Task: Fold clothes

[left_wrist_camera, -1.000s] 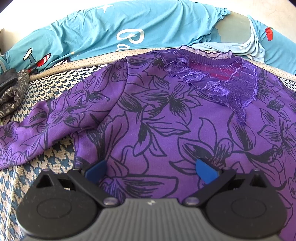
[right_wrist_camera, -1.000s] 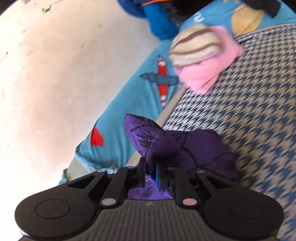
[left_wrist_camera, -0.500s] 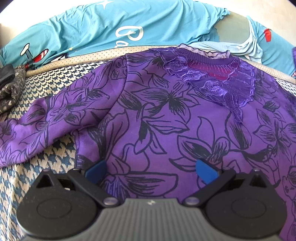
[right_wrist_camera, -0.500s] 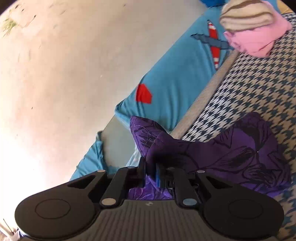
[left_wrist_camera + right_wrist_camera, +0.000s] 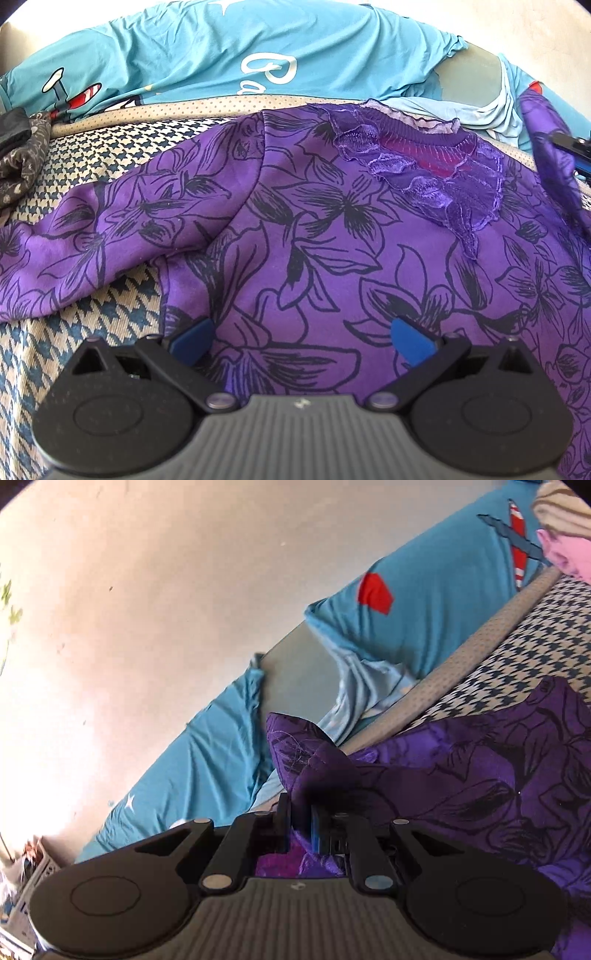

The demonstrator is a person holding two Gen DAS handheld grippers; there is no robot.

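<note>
A purple top with black flower outlines [image 5: 332, 236] lies spread on a houndstooth blanket [image 5: 110, 147], its lace collar [image 5: 424, 166] toward the far side. One sleeve [image 5: 92, 236] stretches out to the left. My left gripper [image 5: 301, 341] hovers open over the body of the top, its blue pads on either side of flat cloth. My right gripper [image 5: 301, 821] is shut on the end of the other purple sleeve [image 5: 306, 753], held lifted. That lifted sleeve [image 5: 550, 147] and the right gripper's edge show at the far right of the left wrist view.
A teal sheet with white lettering and plane prints [image 5: 258, 51] lies behind the top against a pale wall [image 5: 147, 590]. A dark patterned garment [image 5: 22, 162] sits at the left edge. A pink and striped bundle [image 5: 565, 528] rests at the far right on the blanket.
My right gripper has carried the sleeve end leftward over the top, and it now enters the left wrist view. The left gripper has drifted slightly and stays open.
</note>
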